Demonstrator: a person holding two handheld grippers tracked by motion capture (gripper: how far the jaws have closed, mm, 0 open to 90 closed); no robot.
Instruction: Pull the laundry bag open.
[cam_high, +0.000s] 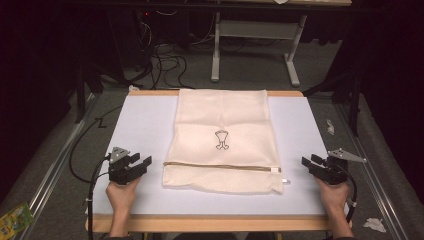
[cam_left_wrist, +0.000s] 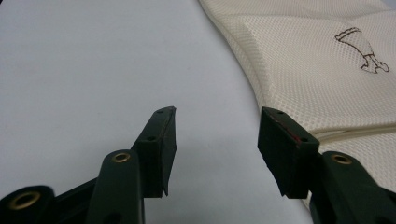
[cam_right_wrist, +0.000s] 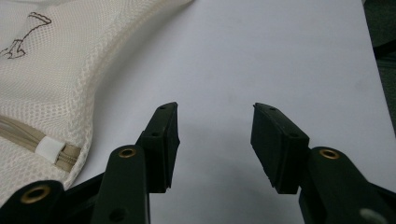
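Mesh laundry bag (cam_high: 222, 142), cream, light, limp and likely to sag unless taken at a side hem or a corner, is seen flat at mid-table (cam_high: 140, 125). Left gripper (cam_high: 141, 165) and right gripper (cam_high: 306, 162) are held beside it, fingers (cam_left_wrist: 161, 140) spread wide and empty, short of its edges.

The mesh bag (cam_high: 222, 142) is lying flat in the middle of the counter (cam_high: 140, 125), reaching its far edge. My left gripper (cam_high: 134, 167) is sitting near the bag's near-left corner, my right gripper (cam_high: 316, 165) just beside its near-right corner, both apart from it.
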